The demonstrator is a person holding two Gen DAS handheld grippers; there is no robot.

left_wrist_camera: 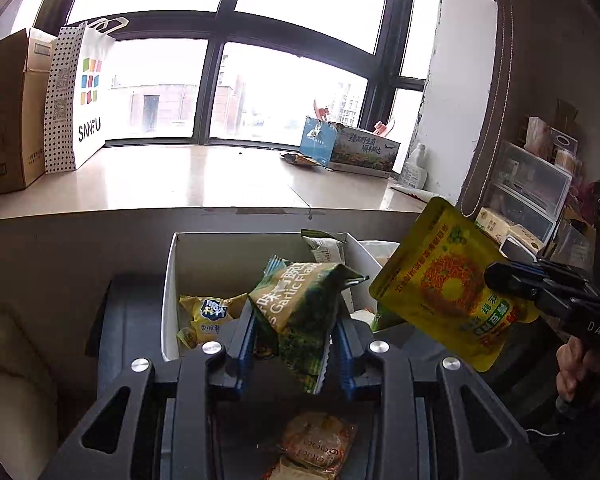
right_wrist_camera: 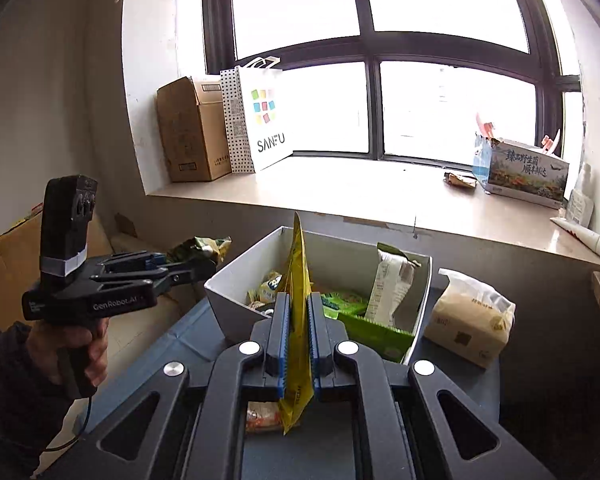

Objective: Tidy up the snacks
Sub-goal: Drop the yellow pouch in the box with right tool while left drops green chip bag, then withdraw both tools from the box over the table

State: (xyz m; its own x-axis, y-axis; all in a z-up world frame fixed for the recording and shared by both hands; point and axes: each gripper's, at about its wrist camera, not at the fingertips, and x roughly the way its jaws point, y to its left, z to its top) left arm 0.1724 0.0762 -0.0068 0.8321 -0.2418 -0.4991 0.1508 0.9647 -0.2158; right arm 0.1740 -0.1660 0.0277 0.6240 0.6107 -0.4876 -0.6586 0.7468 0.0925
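Observation:
My left gripper (left_wrist_camera: 296, 340) is shut on a green garlic-flavour snack bag (left_wrist_camera: 300, 308) and holds it above the near edge of a white box (left_wrist_camera: 172, 280). My right gripper (right_wrist_camera: 298, 332) is shut on a yellow pouch (right_wrist_camera: 298, 280), seen edge-on, held over the near side of the same box (right_wrist_camera: 236, 276). The pouch's face shows in the left wrist view (left_wrist_camera: 448, 280), right of the box. The left gripper and its bag also show in the right wrist view (right_wrist_camera: 188, 268). The box holds a small yellow packet (left_wrist_camera: 206, 316), a white-green packet (right_wrist_camera: 392, 284) and green packets (right_wrist_camera: 364, 328).
The box stands on a dark blue surface (right_wrist_camera: 188, 340). An orange snack packet (left_wrist_camera: 320, 444) lies below my left gripper. A tissue pack (right_wrist_camera: 468, 316) sits right of the box. On the window sill stand a cardboard box (right_wrist_camera: 188, 128), a SANFU bag (right_wrist_camera: 260, 120) and a printed carton (right_wrist_camera: 524, 172).

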